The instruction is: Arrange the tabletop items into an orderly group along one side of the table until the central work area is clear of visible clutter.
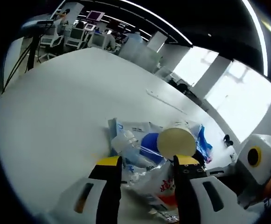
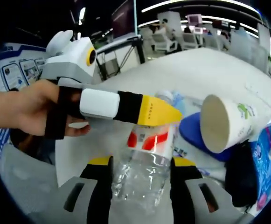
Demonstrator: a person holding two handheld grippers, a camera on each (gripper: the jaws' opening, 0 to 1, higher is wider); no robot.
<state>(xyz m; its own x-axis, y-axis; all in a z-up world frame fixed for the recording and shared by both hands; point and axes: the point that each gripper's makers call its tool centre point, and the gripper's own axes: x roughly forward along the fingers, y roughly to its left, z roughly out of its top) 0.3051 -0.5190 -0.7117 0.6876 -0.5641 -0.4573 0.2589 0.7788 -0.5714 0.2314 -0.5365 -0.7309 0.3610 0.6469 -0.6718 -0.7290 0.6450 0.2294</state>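
Straddling the clear plastic bottle [image 2: 144,172] with my right gripper [image 2: 140,179], jaws wide, not clamped, its long axis running away along them into the pile by the paper cup [image 2: 224,122]; left gripper [image 1: 147,175] also wide, farther off.

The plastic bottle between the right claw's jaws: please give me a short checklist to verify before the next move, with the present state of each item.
1. Plastic bottle lies between the right claw jaws: ok.
2. Jaws pressing firmly on the bottle: cannot tell.
3. Left claw away from the bottle: not ok, it crosses just above it.
4. Paper cup upright: not ok, it lies on its side.
5. White table has bare room beyond the pile: ok.
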